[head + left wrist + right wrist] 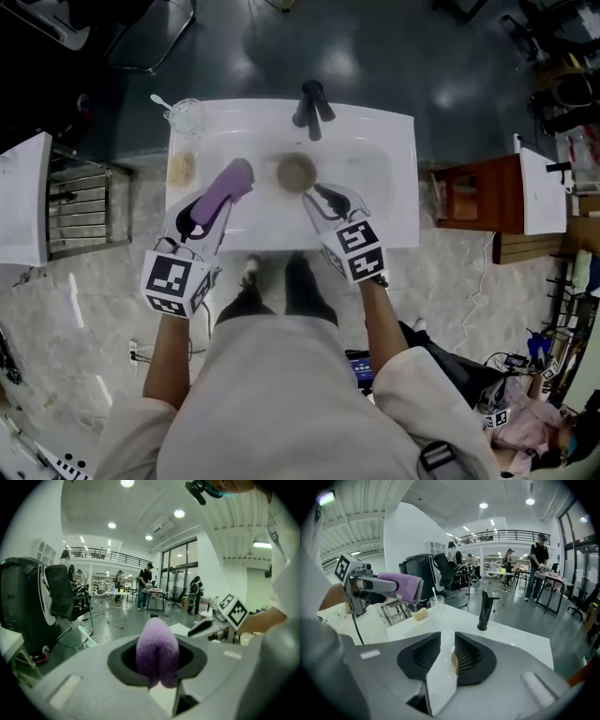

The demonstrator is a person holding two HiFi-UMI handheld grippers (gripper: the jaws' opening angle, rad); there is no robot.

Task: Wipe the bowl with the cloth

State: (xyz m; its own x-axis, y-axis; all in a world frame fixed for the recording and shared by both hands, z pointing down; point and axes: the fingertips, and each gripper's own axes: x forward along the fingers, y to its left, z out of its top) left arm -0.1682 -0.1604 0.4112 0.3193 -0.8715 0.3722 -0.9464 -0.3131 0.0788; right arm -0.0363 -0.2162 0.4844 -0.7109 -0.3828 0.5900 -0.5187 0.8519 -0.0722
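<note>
A small brownish bowl (296, 172) sits in the basin of the white sink (394, 178), just below the faucet. My left gripper (201, 212) is shut on a purple cloth (231, 185), which sticks out past its jaws over the left part of the basin. In the left gripper view the cloth (158, 649) fills the gap between the jaws. My right gripper (317, 195) hovers right beside the bowl, on its near right side, open with nothing held. Through the gap of the right gripper (446, 656) a sliver of the bowl (453, 661) shows.
A black faucet (311, 108) stands at the sink's back edge. A glass with a utensil in it (186, 115) and a tan sponge (181, 167) are on the sink's left rim. A wire rack (80, 202) is at the left, a wooden cabinet (478, 197) at the right.
</note>
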